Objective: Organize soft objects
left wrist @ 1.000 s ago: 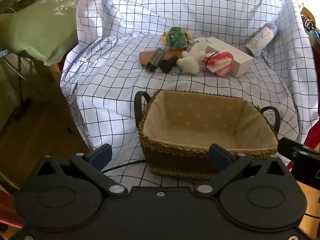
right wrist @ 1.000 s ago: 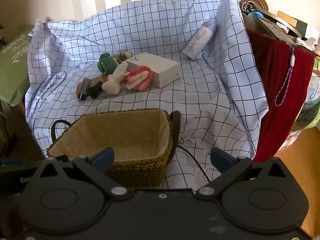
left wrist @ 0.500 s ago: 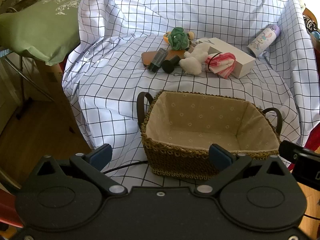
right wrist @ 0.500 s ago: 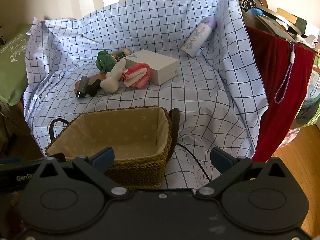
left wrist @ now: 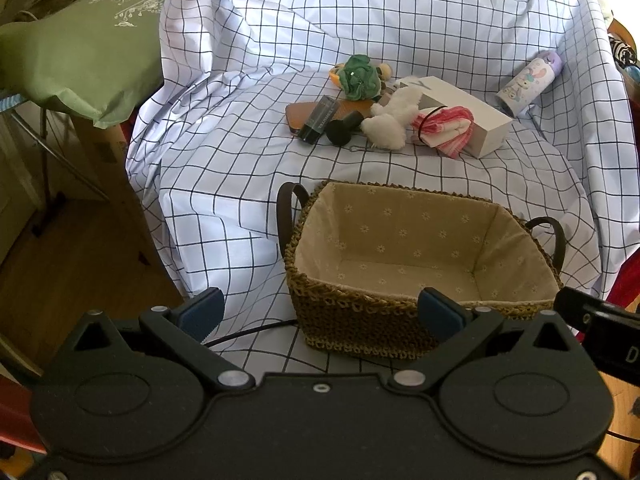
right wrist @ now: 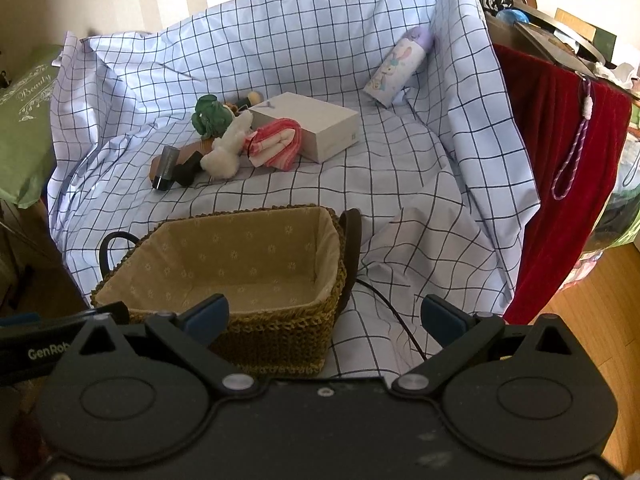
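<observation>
- Soft items sit in a cluster toward the far middle of the checked cloth: white plush rabbit, pink striped cloth bundle with a black band round it, green soft toy behind.
- Rabbit touches the bundle; the bundle leans on a white box.
- Hard things mixed in: dark tube, black cap-like piece, brown flat piece beneath them.
- Lined wicker basket sits at the near edge; I see nothing in it. No soft item moved yet, by my reading.
- My left gripper and right gripper hang near the basket, jaws spread wide, nothing between them.
- Step in hand, I judge: reach over the basket for the rabbit. Best to come down on its body, clear of the black piece and the bundle's band, and pinch deep since plush gives.
- Right view alone shows the red drape with a purple cord at the cloth's right edge; the printed bottle stands out more clearly there.
- Left view alone shows the wooden floor at the left.
</observation>
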Demonstrator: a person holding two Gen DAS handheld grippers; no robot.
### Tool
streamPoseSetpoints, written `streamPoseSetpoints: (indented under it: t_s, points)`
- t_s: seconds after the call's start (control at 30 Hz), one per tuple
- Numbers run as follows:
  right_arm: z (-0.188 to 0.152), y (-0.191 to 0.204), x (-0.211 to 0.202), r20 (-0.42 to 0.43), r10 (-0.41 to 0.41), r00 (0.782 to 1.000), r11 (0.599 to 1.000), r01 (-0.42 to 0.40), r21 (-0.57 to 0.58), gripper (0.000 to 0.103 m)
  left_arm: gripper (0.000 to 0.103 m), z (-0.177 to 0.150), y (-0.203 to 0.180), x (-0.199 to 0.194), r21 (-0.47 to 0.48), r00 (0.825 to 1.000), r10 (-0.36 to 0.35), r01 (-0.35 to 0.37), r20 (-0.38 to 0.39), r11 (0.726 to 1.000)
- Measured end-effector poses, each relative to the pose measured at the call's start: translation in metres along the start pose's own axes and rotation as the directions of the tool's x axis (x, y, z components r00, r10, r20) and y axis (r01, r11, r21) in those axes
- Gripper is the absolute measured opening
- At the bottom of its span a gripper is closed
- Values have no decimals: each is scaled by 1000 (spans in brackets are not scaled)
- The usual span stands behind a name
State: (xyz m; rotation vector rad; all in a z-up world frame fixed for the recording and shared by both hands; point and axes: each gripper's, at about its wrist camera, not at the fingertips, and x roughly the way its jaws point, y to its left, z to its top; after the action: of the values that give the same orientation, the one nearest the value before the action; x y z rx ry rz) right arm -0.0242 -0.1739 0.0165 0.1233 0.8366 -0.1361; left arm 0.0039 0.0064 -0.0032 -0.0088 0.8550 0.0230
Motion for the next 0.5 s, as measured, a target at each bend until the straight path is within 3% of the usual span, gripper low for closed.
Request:
streamPoseSetpoints:
  t_s: [0.5]
  points:
    - [-1, 0, 4, -17, 2, 1000, 1000, -2, 6, 103, 100, -2, 0, 0, -2, 1000, -1, 1, 0, 1000]
